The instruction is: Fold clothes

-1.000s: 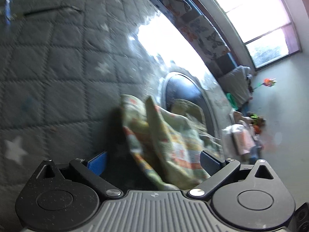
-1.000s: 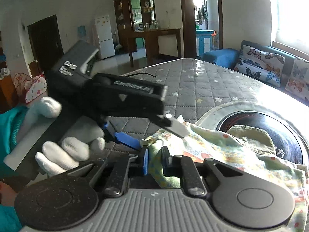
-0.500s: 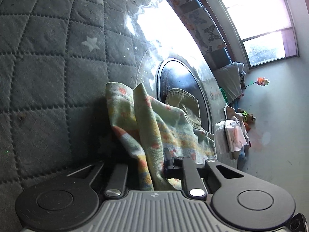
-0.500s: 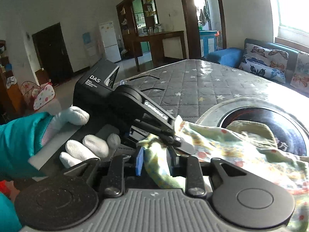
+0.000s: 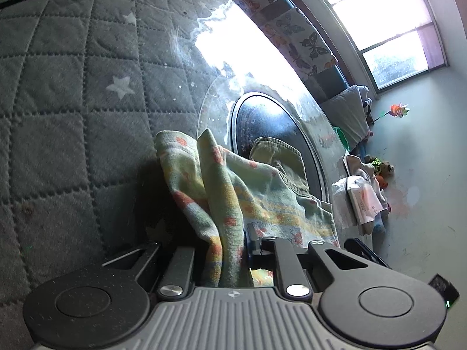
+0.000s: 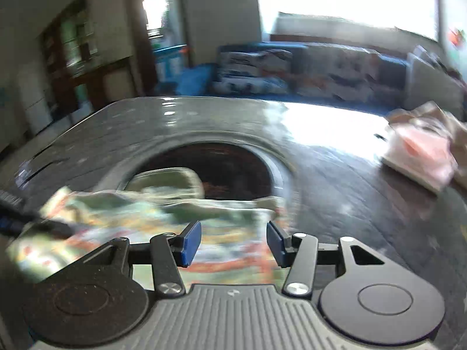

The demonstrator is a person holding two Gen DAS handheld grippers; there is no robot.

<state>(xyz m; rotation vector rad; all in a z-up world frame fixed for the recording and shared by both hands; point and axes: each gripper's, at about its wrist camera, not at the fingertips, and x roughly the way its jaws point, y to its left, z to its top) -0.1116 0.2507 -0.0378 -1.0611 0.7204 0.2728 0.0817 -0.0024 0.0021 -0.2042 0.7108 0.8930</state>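
Observation:
A small pale green garment (image 5: 233,192) with orange and yellow print lies bunched on the grey quilted mattress (image 5: 73,102), partly over a dark round printed patch (image 5: 262,128). My left gripper (image 5: 227,250) is shut on a raised fold of the garment. In the blurred right wrist view the garment (image 6: 146,215) lies in front of my right gripper (image 6: 232,242), whose blue pads (image 6: 189,242) stand apart, open and empty above the cloth.
A stack of folded pale and pink clothes (image 6: 420,154) sits at the mattress's right edge and also shows in the left wrist view (image 5: 359,201). A sofa with butterfly cushions (image 5: 292,32) runs beyond the mattress under the window. Toys (image 5: 379,169) lie on the floor.
My left gripper closed on the garment's fold. My right gripper let go of the cloth, opened, and swung right, away from the left gripper.

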